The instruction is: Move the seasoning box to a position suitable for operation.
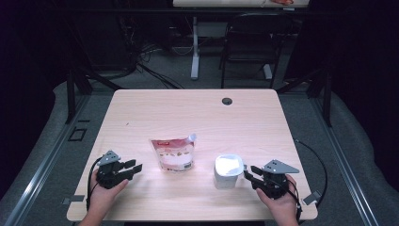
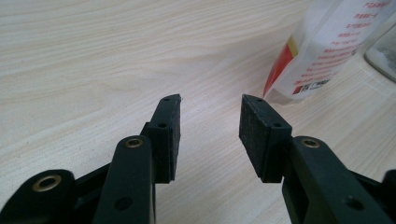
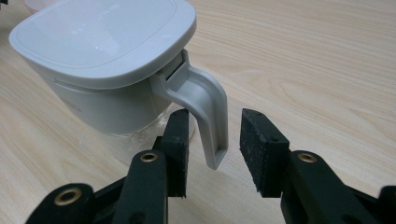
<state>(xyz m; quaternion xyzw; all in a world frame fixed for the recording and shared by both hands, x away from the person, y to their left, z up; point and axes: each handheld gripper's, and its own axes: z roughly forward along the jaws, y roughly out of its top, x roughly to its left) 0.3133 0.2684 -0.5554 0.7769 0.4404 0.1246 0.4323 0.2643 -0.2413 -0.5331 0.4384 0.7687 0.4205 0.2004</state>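
The right gripper (image 3: 212, 142) was spread, its jaws standing either side of the lower end of the handle (image 3: 208, 109) without closing on it; contact could not be confirmed. That handle belonged to a white lidded container (image 1: 228, 171), which stood upright on the wooden table (image 1: 197, 110), near its front edge, just beside the gripper. The left gripper (image 2: 210, 130) was likewise spread and held nothing, its jaws low over bare tabletop. A red-and-white pouch (image 1: 172, 153) with a corner spout lay flat between the two grippers, near the table's centre, apart from the container.
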